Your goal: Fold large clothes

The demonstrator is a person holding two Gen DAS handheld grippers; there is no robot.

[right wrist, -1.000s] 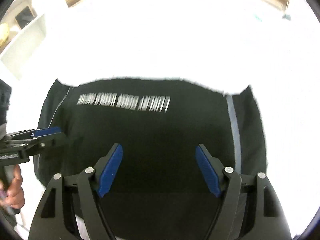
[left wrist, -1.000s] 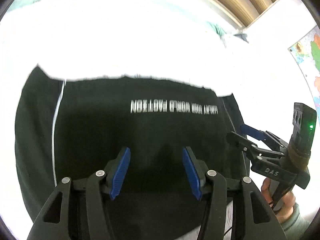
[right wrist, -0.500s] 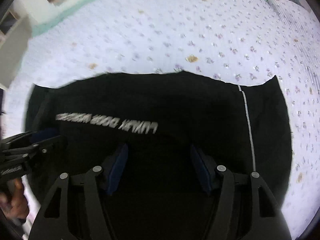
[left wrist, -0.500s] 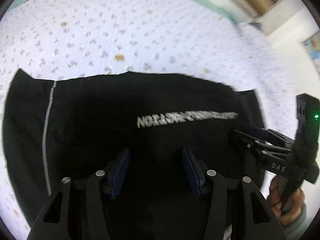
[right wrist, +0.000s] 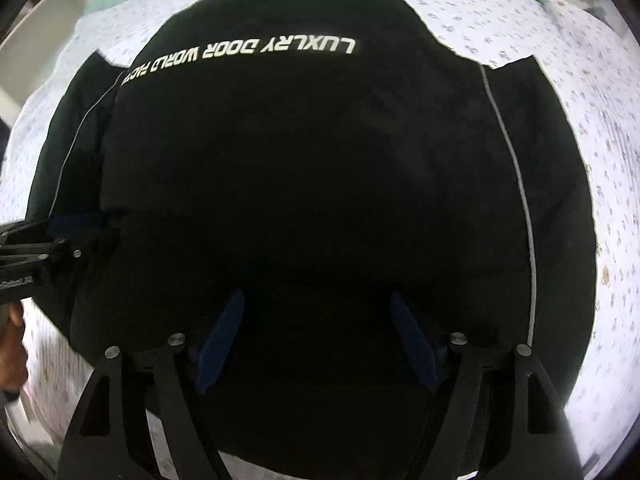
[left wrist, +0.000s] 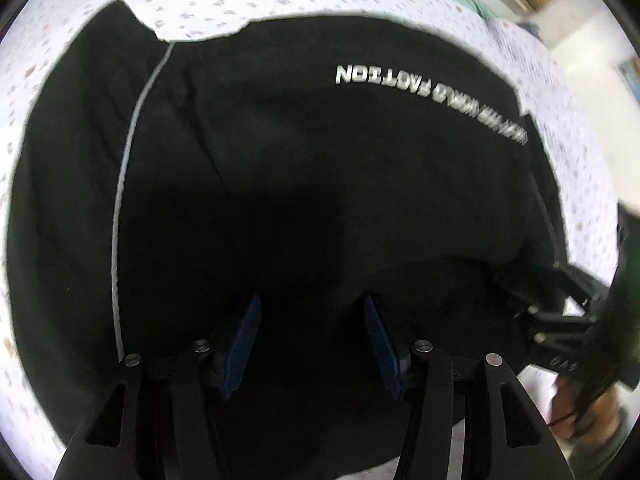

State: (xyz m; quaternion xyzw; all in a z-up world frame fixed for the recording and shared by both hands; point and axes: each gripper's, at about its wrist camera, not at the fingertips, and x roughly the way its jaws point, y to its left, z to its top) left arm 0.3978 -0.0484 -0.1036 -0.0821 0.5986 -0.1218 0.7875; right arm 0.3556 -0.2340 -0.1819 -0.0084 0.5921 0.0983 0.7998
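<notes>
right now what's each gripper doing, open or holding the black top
left gripper: open over the black garment, nothing pinched.
right gripper: jaws opening, over the same garment, nothing gripped.

black garment (left wrist: pixel 304 184) spread wide beneath, bare bedsheet (right wrist: pixel 592 128) around its edges

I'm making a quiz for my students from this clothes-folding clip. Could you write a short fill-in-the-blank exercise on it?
1. The black garment lies on a floral-print ____.
2. The lettering printed on the garment is ____ in colour.
3. The pads of the left tongs are ____ in colour.
4. The thin grey stripe appears near the ____ edge in the right wrist view.

Missing words: bedsheet; white; blue; right
</notes>
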